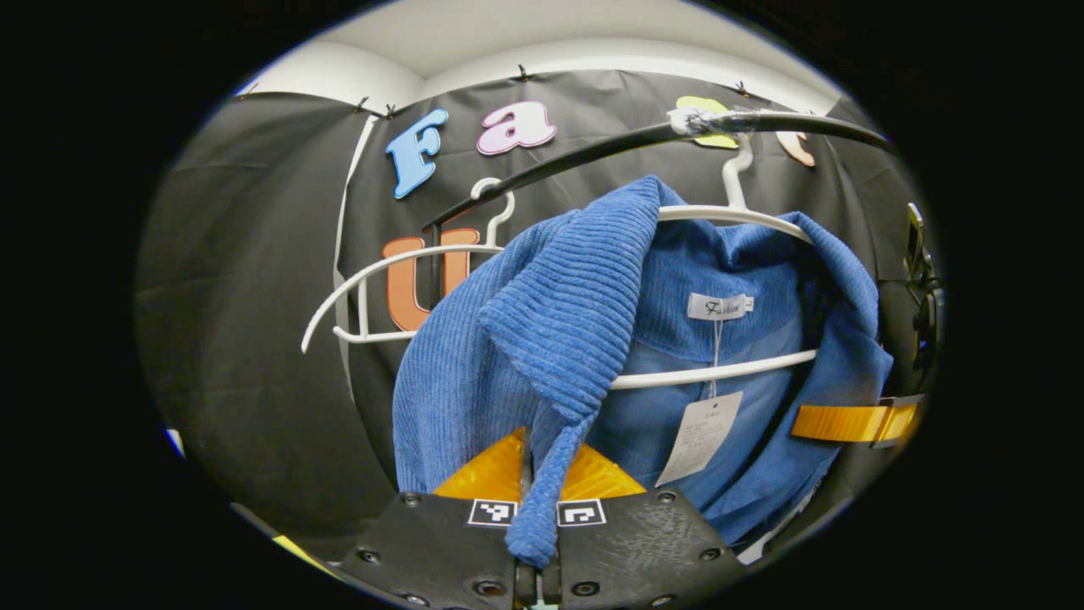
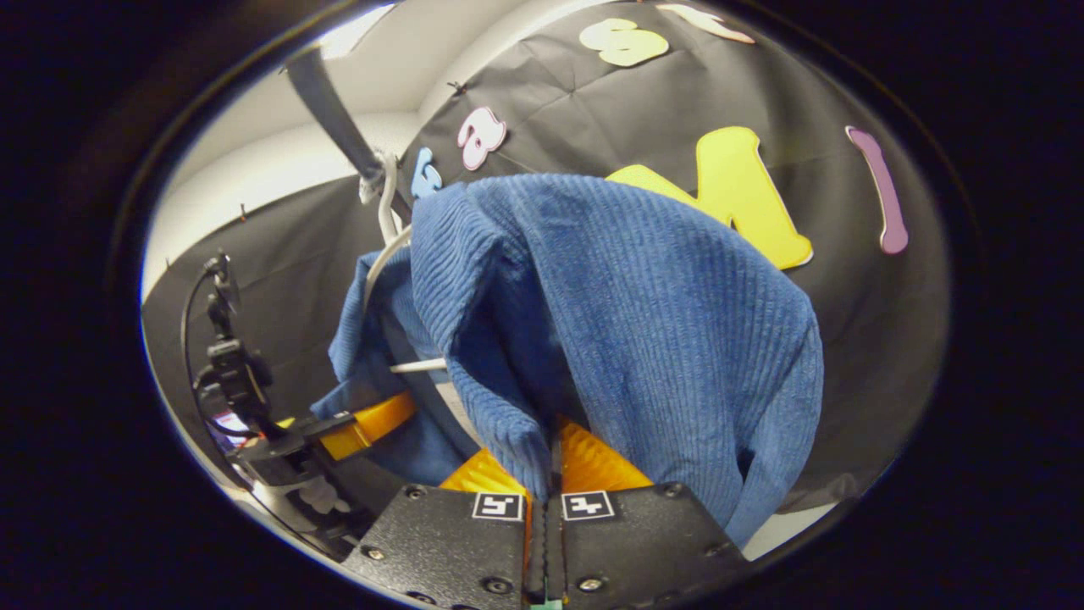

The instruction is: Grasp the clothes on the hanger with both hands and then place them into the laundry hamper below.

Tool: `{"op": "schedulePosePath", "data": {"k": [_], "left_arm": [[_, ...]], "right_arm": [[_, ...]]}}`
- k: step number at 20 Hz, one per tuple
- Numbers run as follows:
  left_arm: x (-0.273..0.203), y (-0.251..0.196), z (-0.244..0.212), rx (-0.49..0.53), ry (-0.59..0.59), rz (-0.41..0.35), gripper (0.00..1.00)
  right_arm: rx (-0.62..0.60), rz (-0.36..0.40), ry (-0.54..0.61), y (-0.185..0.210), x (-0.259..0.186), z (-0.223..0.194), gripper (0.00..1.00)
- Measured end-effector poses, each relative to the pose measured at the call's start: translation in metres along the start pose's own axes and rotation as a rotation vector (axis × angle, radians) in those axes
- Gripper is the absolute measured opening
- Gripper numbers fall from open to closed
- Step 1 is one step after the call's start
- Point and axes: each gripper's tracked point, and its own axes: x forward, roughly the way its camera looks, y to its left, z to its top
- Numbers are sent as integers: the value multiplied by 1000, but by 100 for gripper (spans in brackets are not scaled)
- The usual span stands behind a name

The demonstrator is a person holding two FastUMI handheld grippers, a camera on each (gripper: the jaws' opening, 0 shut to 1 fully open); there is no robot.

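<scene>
A blue corduroy jacket (image 1: 559,313) hangs on a white hanger (image 1: 728,216) from a black rail (image 1: 593,152). My left gripper (image 1: 538,500) is shut on a fold of its left front edge, and a strip of the cloth droops over the closed fingers. In the right gripper view the same jacket (image 2: 644,313) bulges up over my right gripper (image 2: 546,474), which is shut on a fold of its other shoulder. The right gripper (image 1: 855,421) also shows at the jacket's far side in the left gripper view, and the left gripper (image 2: 356,432) shows at the lower left of the right gripper view.
A second, bare white hanger (image 1: 373,288) hangs on the rail to the left of the jacket. A paper tag (image 1: 701,436) dangles inside the collar. The black cloth wall (image 1: 254,296) stands close behind.
</scene>
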Motion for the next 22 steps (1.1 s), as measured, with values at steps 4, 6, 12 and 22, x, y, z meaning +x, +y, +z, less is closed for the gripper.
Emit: {"op": "schedulePosePath", "data": {"k": [4,6,12,22], "left_arm": [[-10,-1,20,-29,-53,-40,7],[-14,-1,29,-52,-68,-55,7],[-21,19,63,-144,-123,-56,7],[-13,63,100,-120,-168,-27,7]], "right_arm": [[14,174,17,24,-18,1,4],[34,259,-9,40,-26,11,4],[234,395,-142,50,-43,62,4],[282,129,-493,-18,-53,135,4]]}}
